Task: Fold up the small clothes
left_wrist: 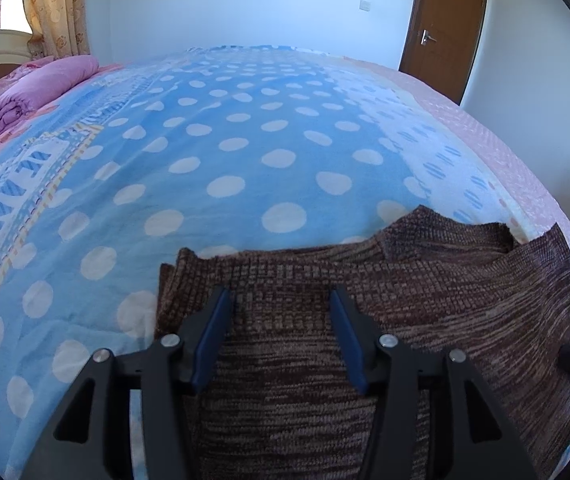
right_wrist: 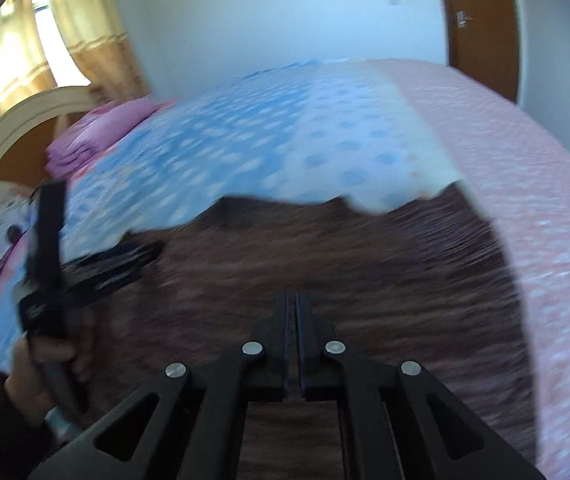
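Sweater lies on bed. Left hand-held gripper is released; right hand-held gripper is clenched, apparently empty. Fast, blurred travel risks snagging knit and dragging layers askew.

The knit is brown, flecked tan in fine streaks; the blanket sky blue with white dots; the sheet pale pink; the quilt purple-pink; the door dark brown; the curtain tan, flowered.

The right gripper, black, fingers pressed together, hangs over a blurred brown knitted garment; the left gripper reaches across its left edge on the blue dotted blanket.
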Demonstrator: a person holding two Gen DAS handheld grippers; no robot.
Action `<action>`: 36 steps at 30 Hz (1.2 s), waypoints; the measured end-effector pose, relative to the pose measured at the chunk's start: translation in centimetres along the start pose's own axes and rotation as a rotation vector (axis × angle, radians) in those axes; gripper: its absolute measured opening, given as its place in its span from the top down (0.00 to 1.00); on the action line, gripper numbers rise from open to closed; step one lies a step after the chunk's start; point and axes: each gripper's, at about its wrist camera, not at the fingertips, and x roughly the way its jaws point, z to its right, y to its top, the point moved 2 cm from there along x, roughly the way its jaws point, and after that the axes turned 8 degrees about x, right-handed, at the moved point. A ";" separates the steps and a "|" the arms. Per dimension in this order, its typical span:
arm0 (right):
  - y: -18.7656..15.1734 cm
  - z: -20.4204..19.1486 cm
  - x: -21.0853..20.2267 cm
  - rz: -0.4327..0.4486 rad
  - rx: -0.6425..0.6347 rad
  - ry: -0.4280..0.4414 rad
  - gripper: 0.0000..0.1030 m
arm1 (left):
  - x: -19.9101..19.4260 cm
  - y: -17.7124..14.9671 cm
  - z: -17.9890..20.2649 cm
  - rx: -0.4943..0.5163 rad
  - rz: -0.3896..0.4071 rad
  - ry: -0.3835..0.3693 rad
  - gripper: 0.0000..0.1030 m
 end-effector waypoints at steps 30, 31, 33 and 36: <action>-5.4 -3.3 2.7 0.031 -0.095 -0.020 0.97 | -20.8 -9.3 -9.8 -0.267 0.238 -0.108 0.24; -5.5 -3.3 2.7 0.032 -0.099 -0.024 0.97 | -22.3 -9.1 -11.1 -0.281 0.258 -0.105 0.24; -5.5 -3.4 2.7 0.032 -0.102 -0.027 0.97 | -24.7 -9.0 -13.6 -0.308 0.290 -0.086 0.24; -5.5 -3.4 2.7 0.032 -0.100 -0.026 0.97 | -29.5 -8.9 -18.3 -0.345 0.351 -0.046 0.24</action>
